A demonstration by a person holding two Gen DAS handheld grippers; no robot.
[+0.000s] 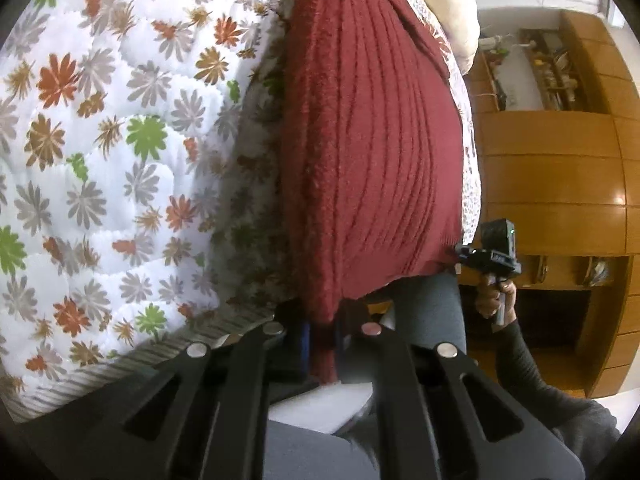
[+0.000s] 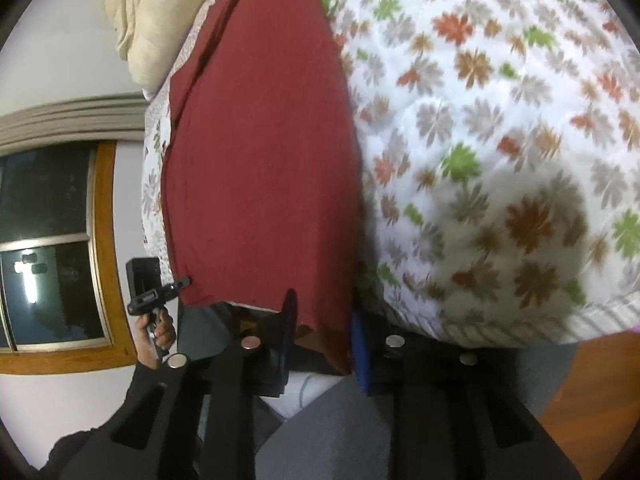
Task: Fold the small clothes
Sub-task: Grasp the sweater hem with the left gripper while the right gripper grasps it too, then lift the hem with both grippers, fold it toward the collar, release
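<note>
Setting: a bed covered by a floral quilt (image 1: 100, 160), with a cream pillow (image 2: 140, 20) at the far end, wooden cabinets (image 1: 560, 160) to one side and a dark window (image 2: 48, 248) to the other.
Garment: a dark red ribbed knit sweater (image 1: 372, 140) is spread along the quilt near the bed's edge, its near hem lifted off the bed.
Left tongs (image 1: 320, 344): narrowed onto one near corner of the hem, which is pinched between them.
Right tongs (image 2: 322, 340): narrowed onto the other near corner, held likewise.
Risk, slip: the fuzzy knit is judged likely to slide out of a thin corner pinch if it is pulled hard.
Risk, skew: a crooked fold would be caused by unequal lift of the two corners.
Risk, drag: the quilt could be bunched, or the sweater pulled off the edge, by a low sweep.
</note>
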